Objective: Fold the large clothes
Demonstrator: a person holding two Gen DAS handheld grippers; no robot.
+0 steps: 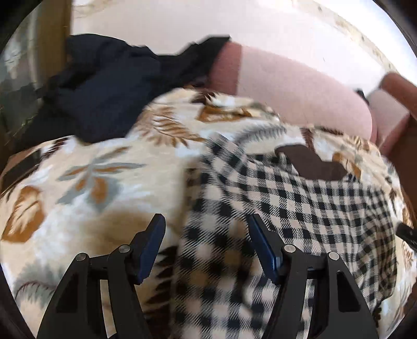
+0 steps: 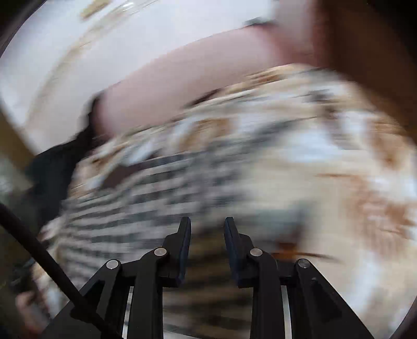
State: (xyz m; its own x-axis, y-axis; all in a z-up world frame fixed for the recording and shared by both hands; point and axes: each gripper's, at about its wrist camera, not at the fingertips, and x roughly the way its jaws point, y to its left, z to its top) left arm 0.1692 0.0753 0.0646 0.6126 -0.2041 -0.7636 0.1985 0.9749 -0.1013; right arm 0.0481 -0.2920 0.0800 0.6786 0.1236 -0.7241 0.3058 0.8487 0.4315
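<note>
Left fingers: my left gripper [image 1: 207,221] had its jaws spread wide, nothing between them; the blue pads [image 1: 153,250] hung over the near end of the checked garment [image 1: 286,198] without gripping it; whether they brushed the cloth I could not tell.
Right fingers: my right gripper [image 2: 207,224] had its jaws parted by a narrower gap, nothing clamped between them; they hovered above the blurred edge of the checked garment [image 2: 146,198]; contact I could not tell.
Garment: black-and-cream check, spread out and rumpled on the leaf-patterned blanket [image 1: 91,169]; its neck opening showed dark brown at the far end; in the right wrist view it lay left of my fingers, heavily smeared by motion.
Surface: the blanket, cream with tan and grey leaves, covered the bed in both views [image 2: 325,156].
Other cloth: a dark navy pile [image 1: 104,86] sat on the far left of the blanket, apart from the checked garment.
Room: a pink bolster [image 1: 299,88] lay along the far edge of the blanket; behind it a pale wall [image 1: 182,20]; brown wooden furniture [image 1: 401,94] at the right.
</note>
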